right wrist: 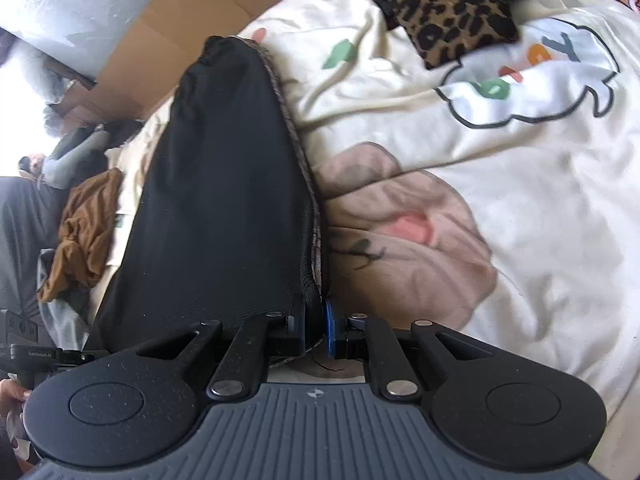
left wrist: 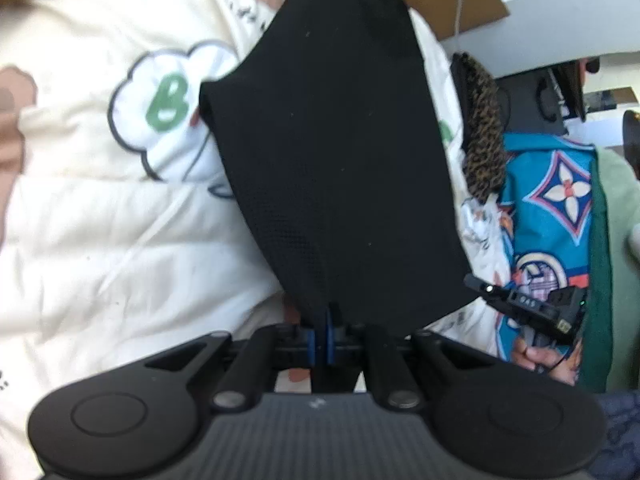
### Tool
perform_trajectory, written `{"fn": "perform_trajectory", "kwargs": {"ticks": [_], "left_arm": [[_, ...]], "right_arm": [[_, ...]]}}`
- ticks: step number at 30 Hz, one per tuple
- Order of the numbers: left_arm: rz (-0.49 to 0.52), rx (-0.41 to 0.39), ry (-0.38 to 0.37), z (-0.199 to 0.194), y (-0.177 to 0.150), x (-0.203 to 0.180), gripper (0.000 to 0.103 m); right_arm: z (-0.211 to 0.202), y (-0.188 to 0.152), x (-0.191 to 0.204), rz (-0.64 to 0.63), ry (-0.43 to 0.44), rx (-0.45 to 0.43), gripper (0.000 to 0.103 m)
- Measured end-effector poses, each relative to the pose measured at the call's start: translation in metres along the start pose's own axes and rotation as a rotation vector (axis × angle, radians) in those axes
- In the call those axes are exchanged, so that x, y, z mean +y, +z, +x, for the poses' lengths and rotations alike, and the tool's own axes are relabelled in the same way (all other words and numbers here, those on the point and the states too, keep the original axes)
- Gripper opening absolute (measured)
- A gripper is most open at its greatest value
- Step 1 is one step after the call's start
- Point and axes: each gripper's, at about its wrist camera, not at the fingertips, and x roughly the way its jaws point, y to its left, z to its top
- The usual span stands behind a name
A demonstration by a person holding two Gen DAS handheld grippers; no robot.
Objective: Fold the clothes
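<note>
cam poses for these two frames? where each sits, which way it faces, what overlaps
Left wrist: on left gripper, angled down along its fingers at the black garment over the cream quilt; other hand visible at right.
Right wrist: on right gripper, angled down at the same garment; fingers of a hand at left edge.
Shared: garment, quilt, leopard-print cloth.

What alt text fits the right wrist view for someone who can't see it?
The right gripper is shut on the edge of a black garment, which stretches away from it above a cream bedspread with cartoon prints. A leopard-print cloth lies at the top and a brown garment at the left.
</note>
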Motion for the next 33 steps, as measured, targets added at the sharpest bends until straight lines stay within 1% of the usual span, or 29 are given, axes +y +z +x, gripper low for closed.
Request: {"fn": "perform_trajectory", "kwargs": {"ticks": [3, 6, 7, 8, 9, 10, 14, 17, 20, 22, 24, 26, 29, 31, 33], "left_arm": [[-0.005, 0.019, 0.023, 0.016, -0.001, 0.010, 0.006], [-0.024, 0.025, 0.028, 0.023, -0.004, 0.018, 0.006], [-0.025, 0.025, 0.028, 0.024, -0.005, 0.019, 0.006], [-0.023, 0.026, 0.027, 0.025, -0.005, 0.020, 0.006], [-0.021, 0.027, 0.026, 0.025, -0.005, 0.021, 0.006], [-0.020, 0.027, 0.025, 0.025, -0.006, 0.022, 0.006], [-0.009, 0.031, 0.026, 0.026, -0.005, 0.023, 0.008], [0.004, 0.031, 0.036, 0.025, -0.004, 0.021, 0.012], [0.007, 0.014, 0.027, 0.018, -0.003, 0.021, 0.024], [0.002, -0.011, 0.028, 0.012, -0.001, 0.023, 0.032], [-0.015, -0.036, 0.024, 0.009, 0.001, 0.026, 0.036], [-0.026, -0.049, 0.025, 0.008, 0.003, 0.030, 0.036], [-0.031, -0.068, 0.007, 0.011, 0.002, 0.035, 0.037], [-0.054, -0.089, -0.032, 0.013, 0.000, 0.041, 0.039], [-0.085, -0.103, -0.076, 0.013, -0.003, 0.049, 0.040]], "right_arm": [[0.006, 0.000, 0.002, -0.066, -0.028, 0.010, 0.011], [0.007, 0.005, 0.000, -0.079, -0.021, 0.012, 0.020], [0.006, 0.008, -0.001, -0.082, -0.011, 0.003, 0.027], [0.005, 0.011, -0.002, -0.090, 0.002, -0.003, 0.039], [0.006, 0.014, -0.003, -0.105, 0.017, -0.003, 0.042], [0.009, 0.017, -0.003, -0.126, 0.031, 0.005, 0.042], [0.024, 0.028, -0.007, -0.181, 0.031, 0.064, 0.042], [0.033, 0.034, -0.011, -0.185, 0.070, 0.115, 0.042], [0.040, 0.037, -0.011, -0.210, 0.120, 0.169, 0.042], [0.046, 0.038, -0.010, -0.234, 0.151, 0.200, 0.042], [0.051, 0.041, -0.011, -0.252, 0.168, 0.218, 0.043], [0.056, 0.045, -0.016, -0.230, 0.203, 0.230, 0.043], [0.061, 0.051, -0.025, -0.182, 0.262, 0.244, 0.043], [0.063, 0.052, -0.029, -0.162, 0.295, 0.253, 0.043], [0.065, 0.051, -0.031, -0.148, 0.330, 0.262, 0.039]]}}
